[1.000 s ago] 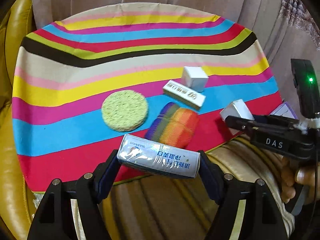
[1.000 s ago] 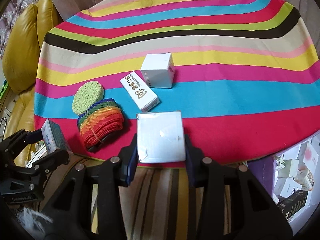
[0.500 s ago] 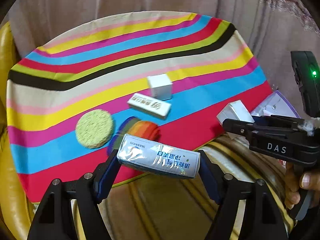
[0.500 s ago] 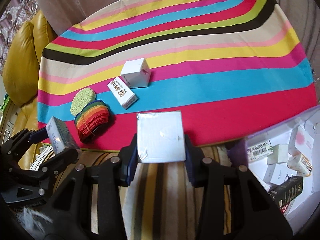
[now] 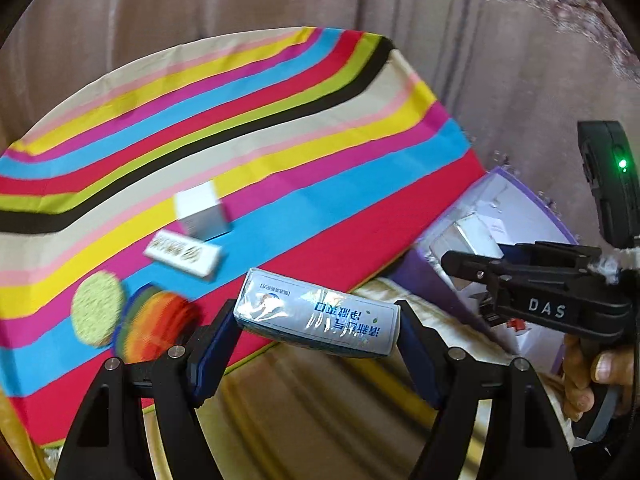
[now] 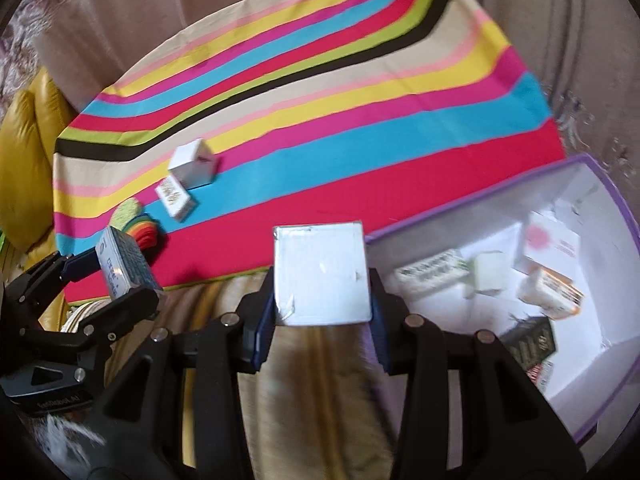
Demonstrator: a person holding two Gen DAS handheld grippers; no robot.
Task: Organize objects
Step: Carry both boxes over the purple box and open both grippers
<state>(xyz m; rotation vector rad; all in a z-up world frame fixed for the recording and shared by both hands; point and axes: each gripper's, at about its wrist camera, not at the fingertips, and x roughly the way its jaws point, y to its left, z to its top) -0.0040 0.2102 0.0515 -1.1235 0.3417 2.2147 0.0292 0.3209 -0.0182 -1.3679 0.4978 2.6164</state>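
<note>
My left gripper [image 5: 318, 320] is shut on a silver-blue tissue pack [image 5: 316, 314], held off the near edge of the striped table [image 5: 240, 120]. My right gripper [image 6: 322, 276] is shut on a white square box [image 6: 322, 274], held just left of a purple-rimmed storage box [image 6: 560, 264] that holds several small packages. On the table lie a white cube box [image 6: 194, 164], a flat white carton [image 6: 176, 198], a green round sponge [image 5: 96, 308] and a rainbow cloth roll [image 5: 156, 324]. The left gripper and tissue pack also show in the right wrist view [image 6: 120, 268].
A yellow leather chair [image 6: 24, 160] stands left of the table. Beige curtains [image 5: 480, 60] hang behind. A striped cushion [image 6: 312, 380] lies below both grippers. The storage box also shows at the right of the left wrist view [image 5: 500, 216].
Both grippers have swung to the right, away from the table, each with its load. The storage box has come into full view beside the right gripper.
</note>
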